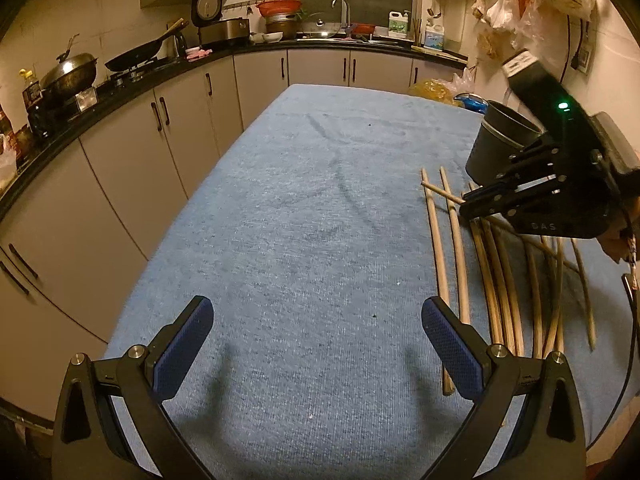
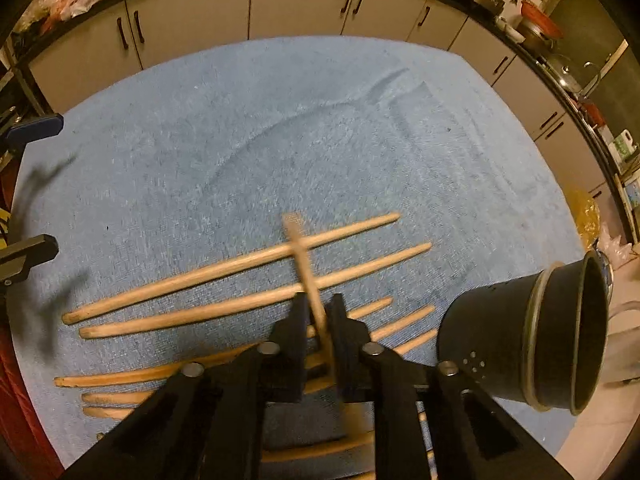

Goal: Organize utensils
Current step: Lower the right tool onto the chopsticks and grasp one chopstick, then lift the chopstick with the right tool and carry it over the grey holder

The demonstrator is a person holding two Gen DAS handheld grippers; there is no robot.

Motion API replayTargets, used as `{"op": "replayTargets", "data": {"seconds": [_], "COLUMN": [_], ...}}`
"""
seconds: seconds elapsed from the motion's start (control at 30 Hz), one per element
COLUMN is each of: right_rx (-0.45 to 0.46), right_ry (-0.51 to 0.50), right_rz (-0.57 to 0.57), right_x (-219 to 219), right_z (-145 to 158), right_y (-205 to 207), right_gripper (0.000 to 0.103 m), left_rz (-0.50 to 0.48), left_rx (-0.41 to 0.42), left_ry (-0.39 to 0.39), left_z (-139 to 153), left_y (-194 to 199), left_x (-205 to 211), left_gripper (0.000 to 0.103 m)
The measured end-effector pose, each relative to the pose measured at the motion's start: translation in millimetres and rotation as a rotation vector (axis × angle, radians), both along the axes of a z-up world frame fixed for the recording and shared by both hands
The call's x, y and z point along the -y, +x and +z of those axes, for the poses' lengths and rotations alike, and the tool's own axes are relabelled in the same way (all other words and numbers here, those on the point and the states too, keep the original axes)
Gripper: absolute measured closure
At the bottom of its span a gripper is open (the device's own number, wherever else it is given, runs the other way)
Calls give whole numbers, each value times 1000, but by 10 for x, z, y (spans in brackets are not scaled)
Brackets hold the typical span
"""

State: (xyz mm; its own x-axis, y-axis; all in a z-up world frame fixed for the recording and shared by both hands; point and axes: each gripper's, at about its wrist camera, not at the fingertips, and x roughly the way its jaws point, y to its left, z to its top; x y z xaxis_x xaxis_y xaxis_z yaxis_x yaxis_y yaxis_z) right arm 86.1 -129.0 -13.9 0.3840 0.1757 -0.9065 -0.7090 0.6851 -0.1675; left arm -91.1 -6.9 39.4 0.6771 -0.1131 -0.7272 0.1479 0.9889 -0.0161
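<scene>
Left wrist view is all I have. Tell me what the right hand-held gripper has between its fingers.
Observer: The right hand-held gripper is shut on one chopstick, lifted crosswise over the chopsticks on the cloth.
Operator: Report the black holder's attitude.
Observer: The black holder is tilted, its open mouth facing right in the right wrist view; small holes show in its wall.
Operator: Check whether anything is inside it.
Observer: No chopstick shows in the visible part of the mouth; the bottom is hidden.
Operator: Confirm my own gripper.
Observer: The left hand-held gripper is open over bare blue cloth, holding nothing.
</scene>
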Motion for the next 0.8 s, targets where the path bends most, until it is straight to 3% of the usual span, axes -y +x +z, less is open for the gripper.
{"op": "replayTargets", "data": {"seconds": [0.2,0.47,0.57,0.67,0.8], "right_rx": [128,375,451,535,563], "right_ry": [140,489,598,665,755], "right_rz": [-102,-323,-392,-438,-507], "right_x": [236,823,1032,1154,1385], "right_z": [363,1118,1380,1575,1653], "right_y": [-95,-473,-808,-1196,-1538], "right_gripper": [97,97,97,97,97], "left_rz": [-9,-114,-162,-216,-235], "left_rx": [-22,-65,-95,-146,-224], "left_ry": [-2,-2,13,-5,-12], "left_z": [48,228,300,311,210], "left_y": [98,372,572,796,1125], "left_x": [52,349,525,703,893], "left_gripper": [0,2,16,19,37]}}
